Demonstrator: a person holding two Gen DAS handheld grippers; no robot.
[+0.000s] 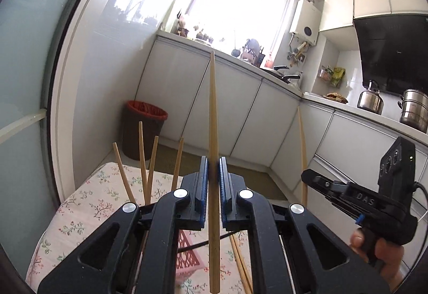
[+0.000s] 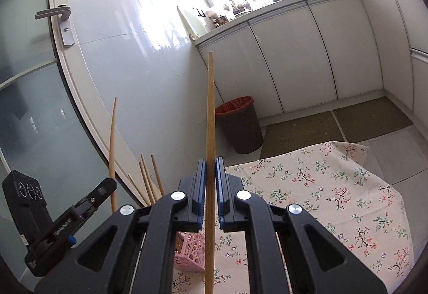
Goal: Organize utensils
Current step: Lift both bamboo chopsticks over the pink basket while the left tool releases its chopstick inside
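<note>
My left gripper (image 1: 213,168) is shut on a wooden chopstick (image 1: 213,117) that stands upright between its blue pads. My right gripper (image 2: 210,168) is shut on a second wooden chopstick (image 2: 210,112), also upright. Each gripper shows in the other's view: the right one (image 1: 310,176) with its chopstick (image 1: 302,149), the left one (image 2: 107,184) with its chopstick (image 2: 112,144). Several chopsticks (image 1: 144,160) stand in a pink perforated holder (image 2: 190,254) below both grippers, on the floral tablecloth (image 2: 321,187). More chopsticks (image 1: 240,262) lie on the cloth.
A brown bin with a red liner (image 2: 240,125) stands on the floor beyond the table. White cabinets (image 2: 307,53) line the far wall. A glass door with a handle (image 2: 57,16) is on the left. A kettle (image 1: 370,99) and pot (image 1: 414,109) sit on the counter.
</note>
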